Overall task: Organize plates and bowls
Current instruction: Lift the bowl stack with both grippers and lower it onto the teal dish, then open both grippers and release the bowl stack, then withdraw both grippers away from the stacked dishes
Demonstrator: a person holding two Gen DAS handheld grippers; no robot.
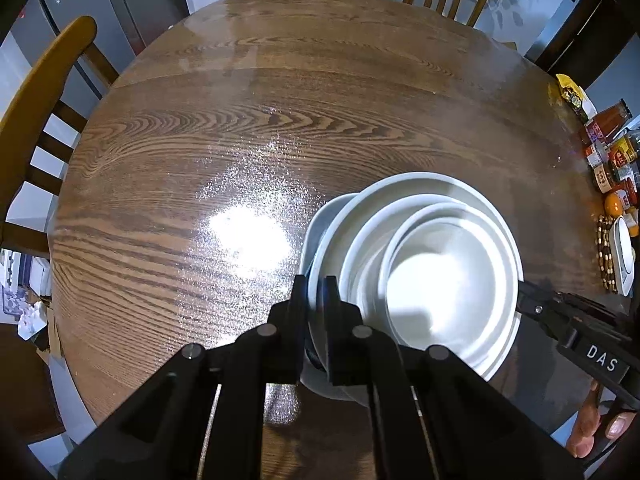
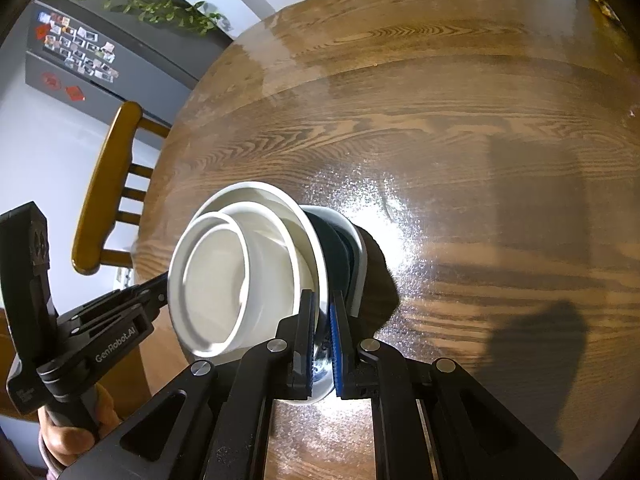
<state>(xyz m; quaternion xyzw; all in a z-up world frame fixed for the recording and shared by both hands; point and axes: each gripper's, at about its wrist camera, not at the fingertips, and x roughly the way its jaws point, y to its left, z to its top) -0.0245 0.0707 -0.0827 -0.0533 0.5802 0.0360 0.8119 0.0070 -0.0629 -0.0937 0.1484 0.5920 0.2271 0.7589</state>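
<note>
I have both claws pinched on the rim of one stack of white dishes: my left gripper (image 1: 314,296) clamps the edge on its side, and my right gripper (image 2: 322,320) clamps the opposite edge, blue pads tight against the ceramic. The stack sits tilted over the wooden table (image 1: 200,140), near its close edge. It is a wide white plate (image 1: 400,184) carrying a white bowl (image 1: 372,240) with a smaller bowl (image 1: 440,272) nested inside; a grey bowl (image 1: 320,216) shows beneath the plate. Whether the bottom dish touches the table I cannot tell.

My worry is the tilt. The nested bowls are loose in the plate, not gripped, so I judge they could slide toward the low side and spill out. Each pinch catches only a thin glazed rim, so uneven lifting between my two hands could let it slip.
</note>
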